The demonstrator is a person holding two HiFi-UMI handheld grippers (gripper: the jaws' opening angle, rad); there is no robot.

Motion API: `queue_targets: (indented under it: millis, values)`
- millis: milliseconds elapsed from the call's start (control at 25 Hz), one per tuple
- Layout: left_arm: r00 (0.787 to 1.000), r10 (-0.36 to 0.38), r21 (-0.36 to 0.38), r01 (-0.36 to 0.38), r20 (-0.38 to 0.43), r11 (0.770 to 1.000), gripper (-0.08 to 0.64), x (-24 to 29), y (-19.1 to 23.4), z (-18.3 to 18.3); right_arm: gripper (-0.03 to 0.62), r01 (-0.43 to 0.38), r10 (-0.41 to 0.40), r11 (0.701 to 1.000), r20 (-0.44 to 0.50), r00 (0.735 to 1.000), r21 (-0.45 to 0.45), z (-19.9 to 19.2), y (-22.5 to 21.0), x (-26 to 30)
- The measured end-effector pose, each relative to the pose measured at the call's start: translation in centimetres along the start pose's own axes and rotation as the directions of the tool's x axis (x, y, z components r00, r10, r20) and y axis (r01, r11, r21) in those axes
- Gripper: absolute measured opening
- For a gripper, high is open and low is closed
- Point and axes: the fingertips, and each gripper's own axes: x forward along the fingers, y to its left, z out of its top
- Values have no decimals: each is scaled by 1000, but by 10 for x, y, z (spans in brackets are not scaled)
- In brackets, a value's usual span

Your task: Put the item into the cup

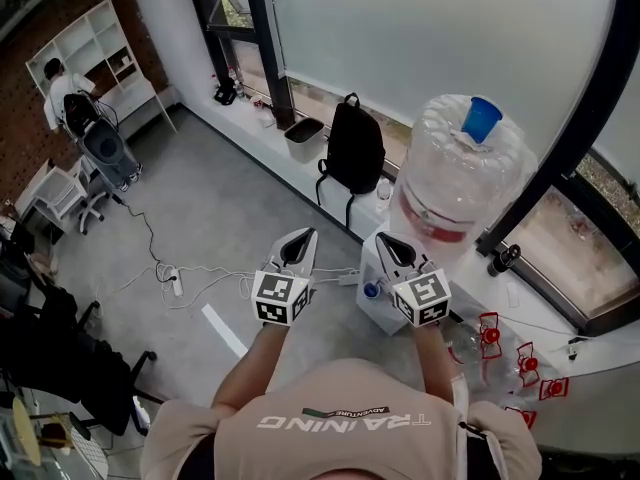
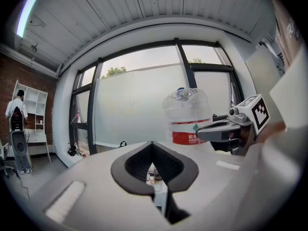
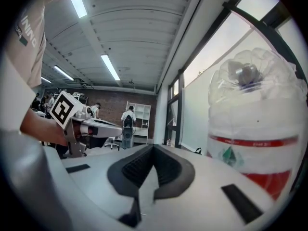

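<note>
**A:** Where are the item and the cup?

**B:** We can't identify either for certain. A blue cup-shaped piece (image 1: 481, 120) sits on top of the large water jug (image 1: 465, 173) by the window. It may be the cup, or only the jug's cap. Small red-and-clear pieces (image 1: 489, 334) lie on the window ledge (image 1: 550, 313), near the edge closest to us. One of them could be the item.

**A:** And the tongs?

**B:** We hold both in the air, short of the ledge. The left gripper (image 2: 152, 146) has its tips pressed together with nothing between them. The right gripper (image 3: 153, 148) is the same, and it is near the jug. Empty tongs would fit an item waiting to be fetched or one already dropped in.

**A:** What could go wrong?

**B:** We think the main risk is mistaking which thing is which. The blue piece also perches high on the jug, so a nudge from closed tips could knock it to the floor. The red pieces could be swept off the ledge's edge the same way.
</note>
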Motion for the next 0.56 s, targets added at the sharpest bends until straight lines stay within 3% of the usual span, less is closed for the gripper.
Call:
queue_targets:
  millis: [560]
  values:
    - [1000, 16, -17, -16, -15, 1000, 8, -21, 6, -14, 11, 31, -31, 999, -5, 999, -15, -6, 11, -5]
